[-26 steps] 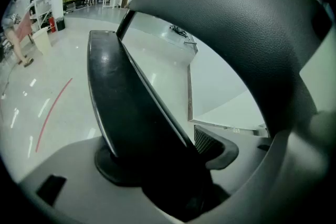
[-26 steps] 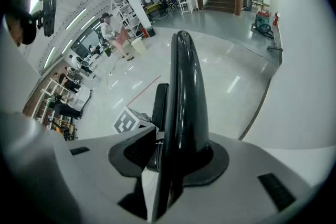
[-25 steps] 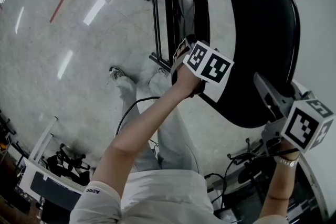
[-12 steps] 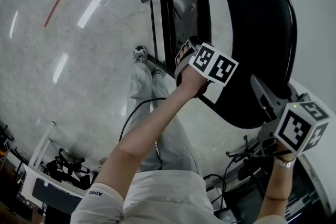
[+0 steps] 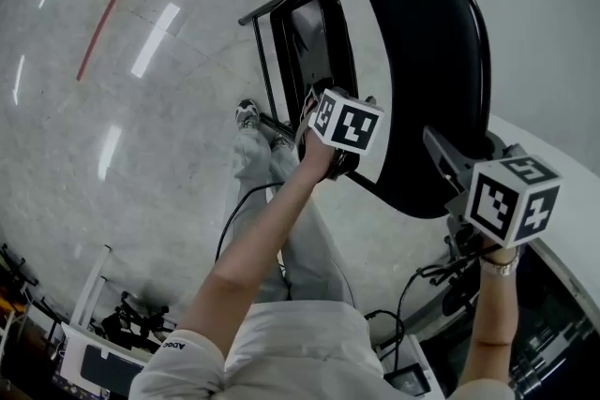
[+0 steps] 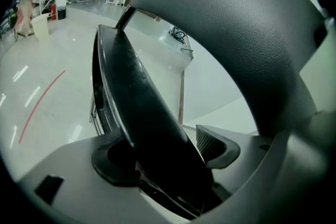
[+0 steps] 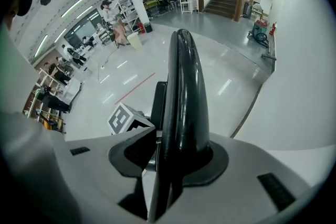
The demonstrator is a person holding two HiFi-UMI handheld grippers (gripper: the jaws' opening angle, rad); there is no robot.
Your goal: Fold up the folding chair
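Clamped with the right hand-held gripper (image 7: 176, 157) on the rim of the black chair (image 5: 441, 61), at its large rounded panel. Chair upright on the floor (image 5: 141, 164). Loosened with the left hand-held gripper (image 6: 163, 150), just been opening, spread around the smaller panel's edge without squeezing.

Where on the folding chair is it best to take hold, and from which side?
Grip the rim of the broad black panel, coming down from above with the fingers astride it. The folding chair stands upright, so that thin rim faces up and slips between the fingers; the right gripper is clamped on it this way.
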